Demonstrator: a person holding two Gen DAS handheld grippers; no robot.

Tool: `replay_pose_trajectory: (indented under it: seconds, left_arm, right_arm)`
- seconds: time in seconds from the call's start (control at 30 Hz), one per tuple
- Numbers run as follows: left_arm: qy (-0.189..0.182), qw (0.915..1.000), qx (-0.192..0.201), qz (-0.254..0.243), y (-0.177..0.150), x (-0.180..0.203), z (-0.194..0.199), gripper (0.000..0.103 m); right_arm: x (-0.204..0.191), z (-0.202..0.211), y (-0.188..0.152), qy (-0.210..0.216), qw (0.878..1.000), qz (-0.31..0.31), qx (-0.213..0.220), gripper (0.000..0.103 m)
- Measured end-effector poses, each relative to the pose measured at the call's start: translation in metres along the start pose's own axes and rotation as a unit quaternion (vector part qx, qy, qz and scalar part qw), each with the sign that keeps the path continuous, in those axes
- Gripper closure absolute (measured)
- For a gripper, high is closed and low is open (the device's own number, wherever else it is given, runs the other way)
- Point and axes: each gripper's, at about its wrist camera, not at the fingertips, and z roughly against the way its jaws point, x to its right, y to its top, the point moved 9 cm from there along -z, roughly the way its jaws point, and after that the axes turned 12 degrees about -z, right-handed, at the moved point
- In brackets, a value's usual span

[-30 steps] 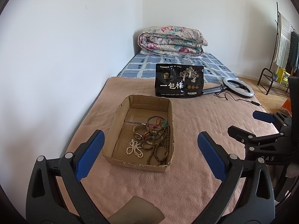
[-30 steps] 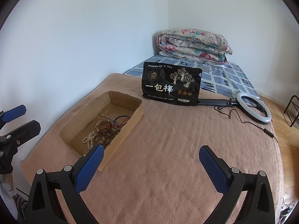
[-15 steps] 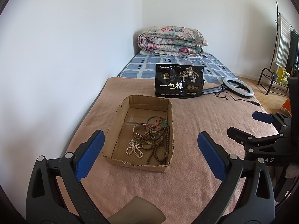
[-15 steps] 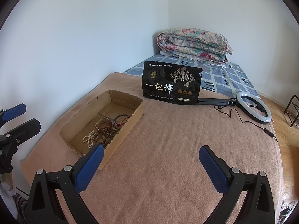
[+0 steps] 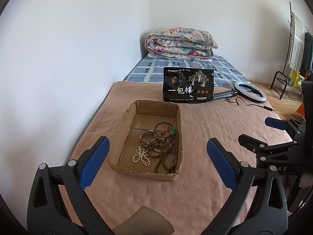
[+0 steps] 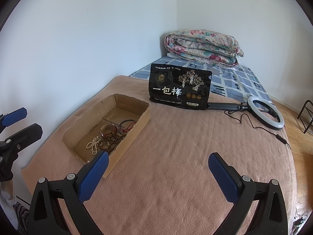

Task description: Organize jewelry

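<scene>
— Left wrist view first: where's the jewelry?

— All of it lies in the cardboard box [image 5: 148, 135] on the pink blanket [image 5: 205, 129]. A white pearl strand [image 5: 141, 156] sits toward the near end, brown wooden bead strings [image 5: 168, 152] are heaped along the box's right wall, a watch [image 5: 146, 139] lies in the middle, and a dark bangle [image 5: 163, 126] with a red cord lies further back. The pieces overlap in one tangle; the far end of the box floor is bare cardboard.

— And the tools?

— The left gripper [image 5: 156, 162] hangs above the near edge of the box, blue pads spread wide, nothing between them. The right gripper [image 6: 158, 173] is also spread wide and holds nothing; it hovers over the blanket to the right of the box, its left pad just in front of the box's near corner.

— Anything else on the bed?

— A black snack bag [image 6: 180, 87] stands upright beyond the box, a ring light [image 6: 266, 114] lies flat to its right with its cable trailing, and a folded floral quilt [image 5: 180, 43] rests in the corner on the blue checked sheet [image 5: 156, 69].
</scene>
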Motion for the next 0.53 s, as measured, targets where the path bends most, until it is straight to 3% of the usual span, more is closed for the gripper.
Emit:
replay_pose_trajectory:
  seconds: [0.53]
  left_arm:
    - [0.016, 0.9995, 0.024, -0.009, 0.0092, -0.0018, 0.0053, 0.002]
  right_arm:
    - [0.0033, 0.0005, -0.0023, -0.002, 1.000, -0.002, -0.001, 0.000]
